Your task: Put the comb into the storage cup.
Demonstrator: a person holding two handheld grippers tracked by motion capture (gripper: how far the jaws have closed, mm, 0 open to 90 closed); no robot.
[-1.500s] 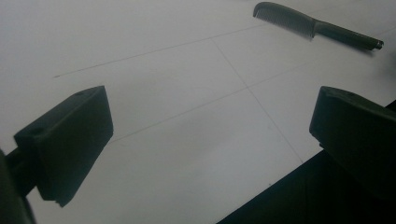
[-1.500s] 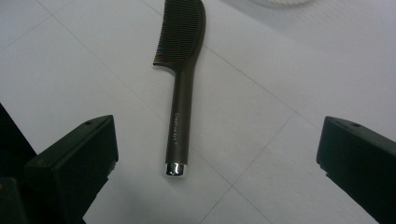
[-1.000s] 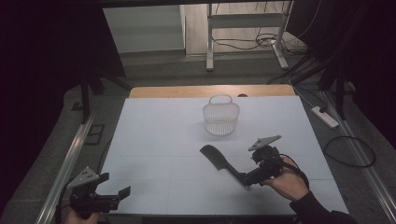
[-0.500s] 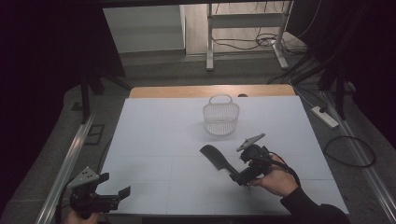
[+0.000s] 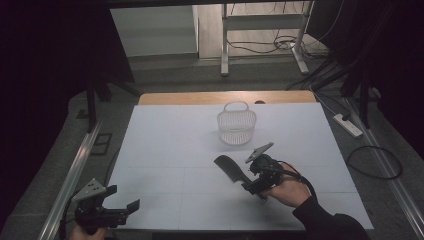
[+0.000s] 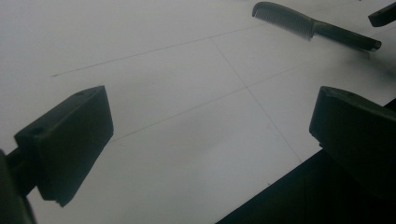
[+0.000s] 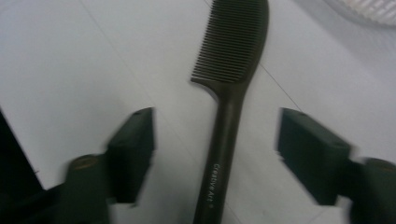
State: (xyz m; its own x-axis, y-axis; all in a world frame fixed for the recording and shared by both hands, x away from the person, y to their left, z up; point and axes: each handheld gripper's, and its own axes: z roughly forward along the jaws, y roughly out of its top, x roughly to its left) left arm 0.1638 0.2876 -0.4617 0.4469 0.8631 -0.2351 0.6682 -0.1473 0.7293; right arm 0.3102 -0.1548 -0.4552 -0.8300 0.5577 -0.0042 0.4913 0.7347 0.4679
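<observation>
A dark comb [image 5: 231, 168] lies flat on the white bench [image 5: 165, 150], right of centre, its toothed head pointing away from the person and its handle running back toward the right gripper [image 5: 251, 183]. In the right gripper view the comb [image 7: 229, 93] runs up the middle of the frame, teeth facing left, small white lettering on the handle; the handle sits between the two jaws, with white bench showing on either side, so the pads do not press on it. The jaws of the right gripper [image 7: 215, 149] have just been closing and stand part-way in, one on each side of the handle, not touching it. The person's right hand [image 5: 287, 190] holds that gripper low over the bench, its grey plate tilted upward. A white wire basket [image 5: 236, 125] stands upright beyond the comb toward the far edge, near it but apart; its rim shows blurred at the top right corner of the right gripper view. The left gripper [image 5: 120, 210] sits at the near left corner of the bench, well apart from the comb; in the left gripper view its jaws are wide apart with bare bench between them, and the comb [image 6: 313, 25] lies far off at the upper right.
</observation>
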